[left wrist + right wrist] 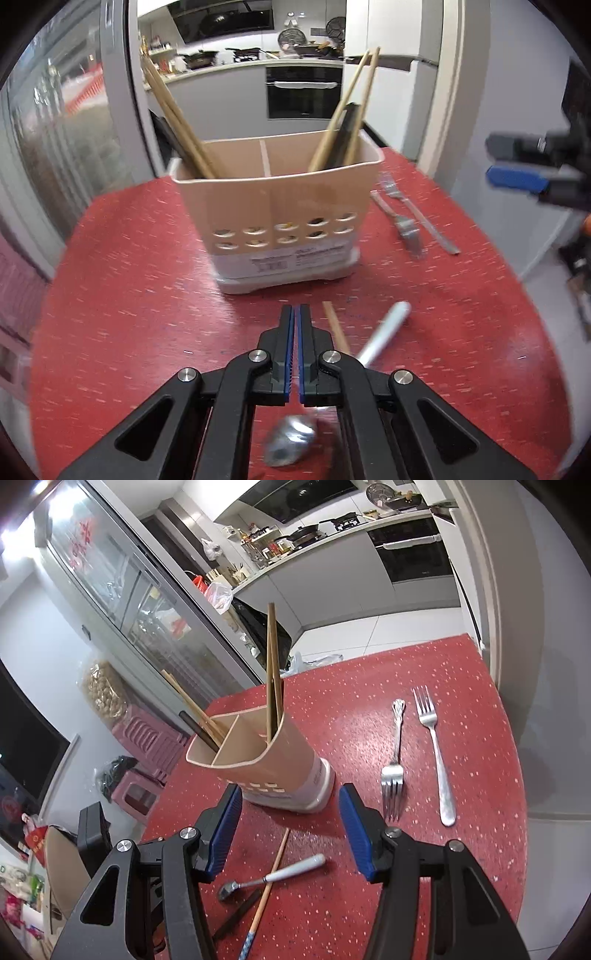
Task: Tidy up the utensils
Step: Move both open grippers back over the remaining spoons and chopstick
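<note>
A beige two-compartment utensil holder (273, 206) (273, 760) stands on the red table (129, 280), with wooden and dark chopsticks (173, 122) (272, 672) upright in both compartments. My left gripper (297, 310) is shut and empty, low over the table in front of the holder. A white-handled spoon (384, 332) (291, 873) and a loose chopstick (336, 326) (271, 878) lie crossed just under it. My right gripper (290, 805) is open and empty above the table; it shows at the right edge of the left wrist view (517, 162). Two forks (393, 771) (436, 753) lie right of the holder.
A dark chopstick (236, 915) lies by the spoon. The table's far edge meets a glass sliding door (147, 609) on the left and a white door frame (491, 590) on the right. A kitchen counter and oven stand behind.
</note>
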A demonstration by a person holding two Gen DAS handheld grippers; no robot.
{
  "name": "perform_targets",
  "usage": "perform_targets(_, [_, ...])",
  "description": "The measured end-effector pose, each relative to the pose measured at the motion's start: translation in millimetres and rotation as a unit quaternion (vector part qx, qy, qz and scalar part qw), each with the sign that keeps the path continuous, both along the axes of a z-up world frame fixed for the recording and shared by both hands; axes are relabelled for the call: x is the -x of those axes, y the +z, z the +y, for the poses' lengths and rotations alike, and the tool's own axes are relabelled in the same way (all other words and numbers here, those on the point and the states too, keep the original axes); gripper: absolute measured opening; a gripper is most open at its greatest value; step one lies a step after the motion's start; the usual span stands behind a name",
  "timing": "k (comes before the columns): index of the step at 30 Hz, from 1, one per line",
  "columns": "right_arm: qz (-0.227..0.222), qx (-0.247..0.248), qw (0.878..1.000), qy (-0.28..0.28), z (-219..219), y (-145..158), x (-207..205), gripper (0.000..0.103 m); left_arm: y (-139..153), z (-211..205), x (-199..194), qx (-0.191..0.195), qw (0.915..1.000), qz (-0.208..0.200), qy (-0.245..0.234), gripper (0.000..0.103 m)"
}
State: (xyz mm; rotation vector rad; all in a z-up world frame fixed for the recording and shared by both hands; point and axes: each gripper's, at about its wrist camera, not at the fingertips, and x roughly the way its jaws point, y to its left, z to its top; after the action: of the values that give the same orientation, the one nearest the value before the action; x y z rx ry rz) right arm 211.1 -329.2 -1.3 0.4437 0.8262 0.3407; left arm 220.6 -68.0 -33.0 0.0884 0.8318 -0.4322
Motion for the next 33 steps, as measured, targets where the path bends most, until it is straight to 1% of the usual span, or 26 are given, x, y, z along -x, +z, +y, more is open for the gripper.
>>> perform_targets(2, [0.003,-0.003,1.000,0.001,1.7,-3.2,5.0,0.059,3.1,5.3,0.8,0.054,0.9984,0.006,-0.013,0.023])
perform_targets(3, [0.004,-0.004,1.000,0.002,2.6,-4.8,7.3,0.060,5.3,7.6,1.9,0.066,0.9977,0.004,-0.010,0.023])
perform_targets(7, [0.007,-0.005,1.000,0.006,6.3,-10.7,15.6,0.063,20.4,12.7,15.7,0.068,0.9969,-0.038,0.009,0.023])
perform_targets(8, [0.007,-0.006,1.000,0.006,6.8,-12.2,17.7,0.067,23.8,14.9,18.9,0.069,0.9965,-0.045,0.013,0.023])
perform_targets(9, [0.007,-0.008,1.000,0.005,6.6,-13.4,20.4,0.071,27.6,17.0,22.9,0.063,0.9962,-0.056,0.022,0.023])
perform_targets(11, [0.007,-0.013,1.000,0.002,6.4,-15.4,24.6,0.071,33.6,19.8,29.9,0.054,0.9956,-0.072,0.025,0.023])
perform_targets(14, [0.010,-0.017,1.000,-0.001,5.2,-18.5,30.9,0.071,40.7,22.7,40.3,0.058,0.9946,-0.083,0.018,0.023])
perform_targets(17, [0.012,-0.019,1.000,-0.001,6.2,-20.0,35.9,0.072,45.5,28.1,51.4,0.062,0.9930,-0.097,0.025,0.023])
perform_targets(22, [0.012,-0.022,1.000,0.002,9.4,-20.0,42.4,0.072,52.6,39.5,59.7,0.091,0.9906,-0.093,0.043,0.023])
perform_targets(23, [0.011,-0.022,1.000,0.002,9.6,-19.8,43.7,0.072,52.6,41.9,60.7,0.094,0.9902,-0.091,0.048,0.039])
perform_targets(24, [0.011,-0.022,1.000,0.002,9.6,-19.6,45.0,0.072,53.5,43.6,61.9,0.094,0.9904,-0.087,0.051,0.103])
perform_targets(28, [0.012,-0.026,1.000,0.000,9.2,-19.3,48.5,0.072,41.5,35.1,57.9,0.089,0.9899,-0.101,0.047,0.103])
perform_targets(32, [0.007,-0.020,1.000,0.000,11.2,-17.5,53.5,0.072,27.0,27.4,44.7,0.128,0.9880,-0.084,0.021,0.103])
perform_targets(33, [0.007,-0.020,1.000,0.000,10.7,-17.0,54.9,0.072,24.4,24.1,42.0,0.130,0.9880,-0.081,0.014,0.103])
